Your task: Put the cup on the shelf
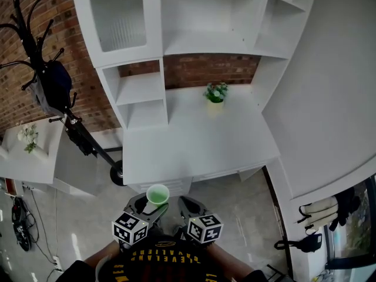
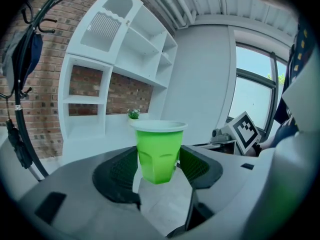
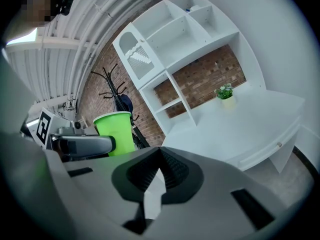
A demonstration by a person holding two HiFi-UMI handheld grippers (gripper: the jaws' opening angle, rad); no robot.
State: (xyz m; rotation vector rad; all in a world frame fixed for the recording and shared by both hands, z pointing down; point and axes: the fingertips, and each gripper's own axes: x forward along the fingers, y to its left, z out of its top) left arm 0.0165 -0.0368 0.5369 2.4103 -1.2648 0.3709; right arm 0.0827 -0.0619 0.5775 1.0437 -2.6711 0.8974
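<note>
A green plastic cup (image 1: 157, 194) with a white rim stands upright between the jaws of my left gripper (image 1: 154, 204), which is shut on it, in front of the desk's near edge. The left gripper view shows the cup (image 2: 158, 152) held by its lower half between the black pads (image 2: 122, 171). My right gripper (image 1: 187, 207) hangs just right of it, shut with nothing between its jaws (image 3: 159, 171); the cup (image 3: 115, 132) appears at its left. The white shelf unit (image 1: 140, 87) with open compartments rises at the back of the desk.
A small potted plant (image 1: 215, 94) stands on the white desk (image 1: 200, 140) near the back wall. A black coat rack (image 1: 35, 51) with a dark bag and a scooter (image 1: 88, 143) are left of the desk. A low white table (image 1: 29, 157) is at far left.
</note>
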